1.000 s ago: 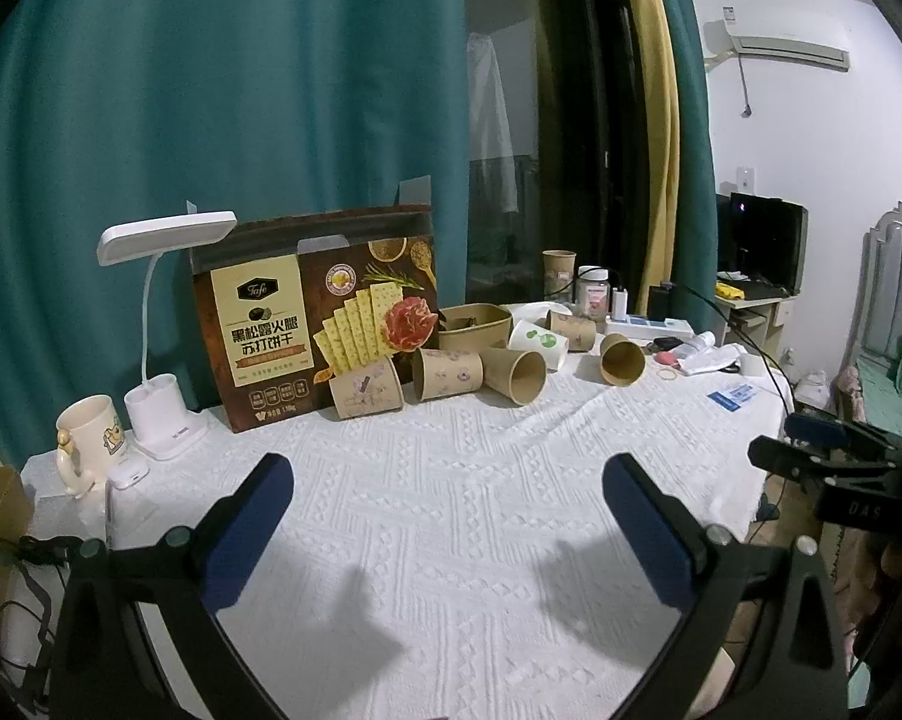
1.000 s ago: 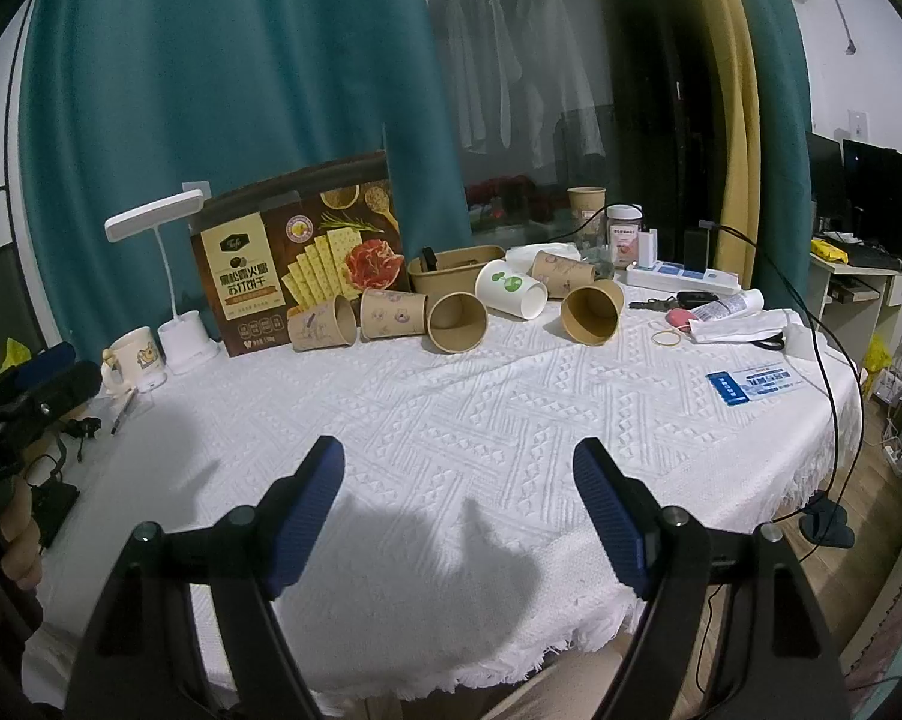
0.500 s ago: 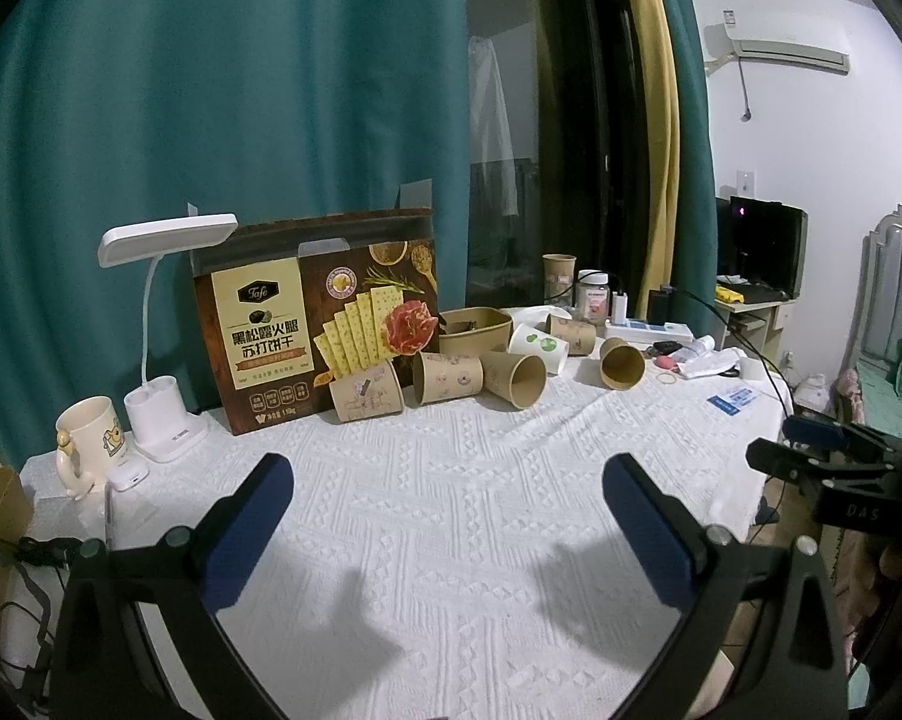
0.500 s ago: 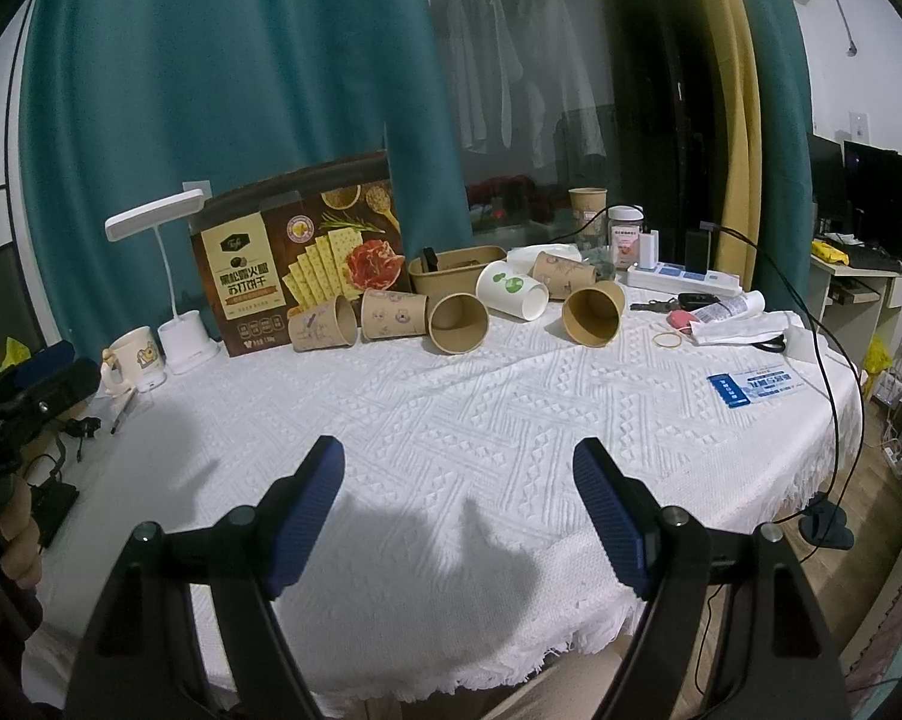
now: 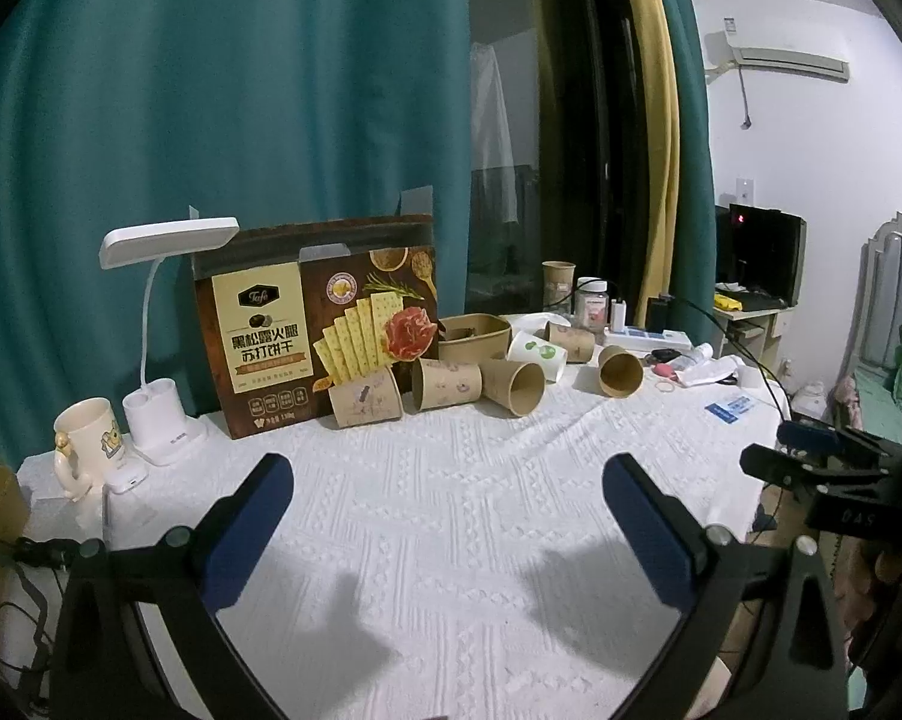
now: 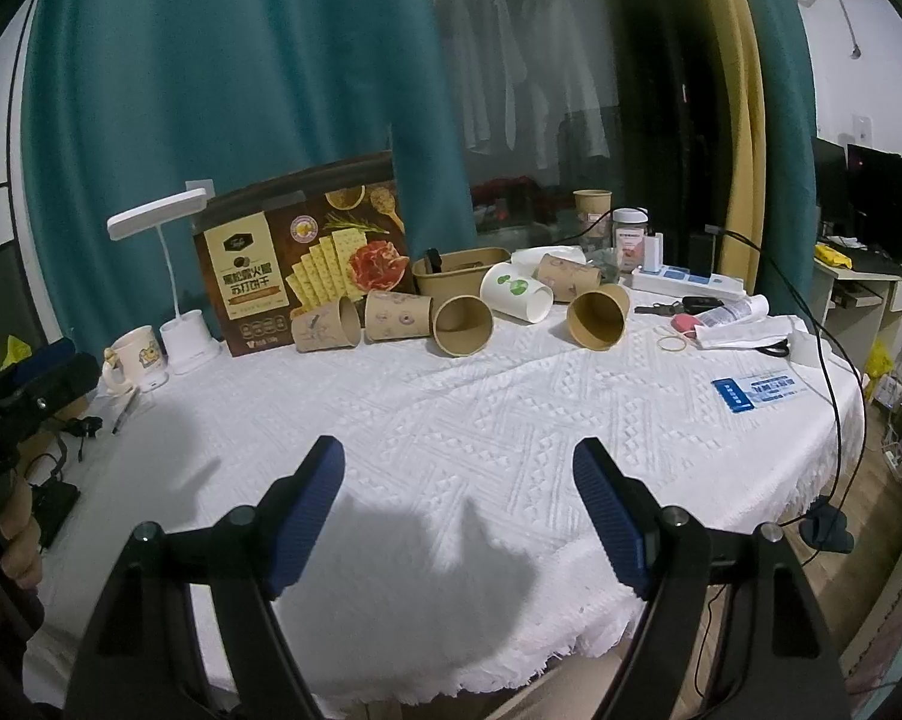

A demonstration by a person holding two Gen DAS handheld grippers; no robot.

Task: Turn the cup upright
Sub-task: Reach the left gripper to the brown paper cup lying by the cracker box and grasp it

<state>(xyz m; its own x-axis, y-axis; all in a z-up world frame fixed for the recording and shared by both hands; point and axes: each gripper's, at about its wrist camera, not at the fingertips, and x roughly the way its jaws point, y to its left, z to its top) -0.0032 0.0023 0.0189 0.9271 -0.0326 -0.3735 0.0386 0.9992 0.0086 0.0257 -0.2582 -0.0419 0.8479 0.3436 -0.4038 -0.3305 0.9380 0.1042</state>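
Still far out: the tipped kraft cups point(image 6: 463, 324) lie on their sides in a row just in front of the cracker box point(image 6: 306, 267), well beyond both spread-wide, empty tools, right tool point(image 6: 460, 507) slightly nearer than left tool point(image 5: 447, 507).

So the worktop point(image 6: 451, 420) has a white textured cloth over it. Along the back: a bunch of paper cups point(image 6: 463, 324) tipped on their sides, a cracker box point(image 6: 300, 264) standing up, a white desk lamp point(image 6: 189, 348), a mug point(image 6: 135, 357). Right side's got a power strip point(image 6: 691, 283), rubber band point(image 6: 671, 343) and a blue card point(image 6: 757, 391).
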